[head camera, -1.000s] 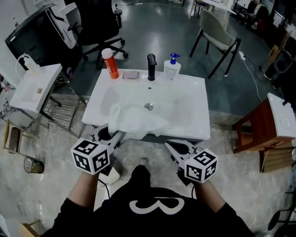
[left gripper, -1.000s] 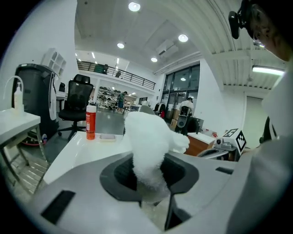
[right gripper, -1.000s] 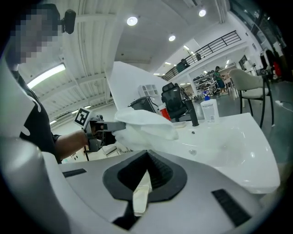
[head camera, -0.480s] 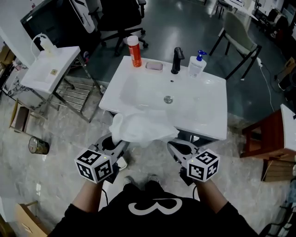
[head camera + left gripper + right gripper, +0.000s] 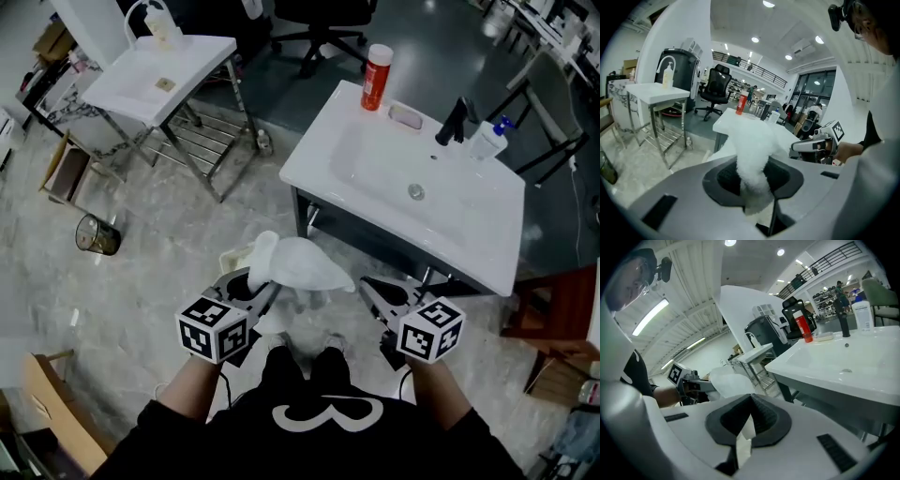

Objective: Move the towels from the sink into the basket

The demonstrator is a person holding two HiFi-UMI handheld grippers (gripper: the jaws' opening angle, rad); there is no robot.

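A white towel (image 5: 298, 263) hangs bunched over the floor in front of the white sink (image 5: 375, 178), away from its basin. My left gripper (image 5: 265, 287) is shut on the towel's lower end. In the left gripper view the towel (image 5: 754, 145) rises from between the pads of the left gripper (image 5: 752, 169). My right gripper (image 5: 368, 285) hovers just right of the towel, its jaws together with nothing in them. The right gripper view shows the pads of the right gripper (image 5: 751, 399) meeting, with the towel (image 5: 725, 380) off to the left. No basket is clearly seen.
On the sink's back rim stand an orange-red bottle (image 5: 378, 75), a pink soap dish (image 5: 405, 116), a black faucet (image 5: 455, 120) and a soap dispenser (image 5: 487, 139). A second white sink on a metal stand (image 5: 159, 80) is at the upper left. A metal can (image 5: 97, 234) sits on the floor.
The towel has come out of the sink basin and off its front edge in the left gripper. Both grippers and the view have swung left, away from the sink.
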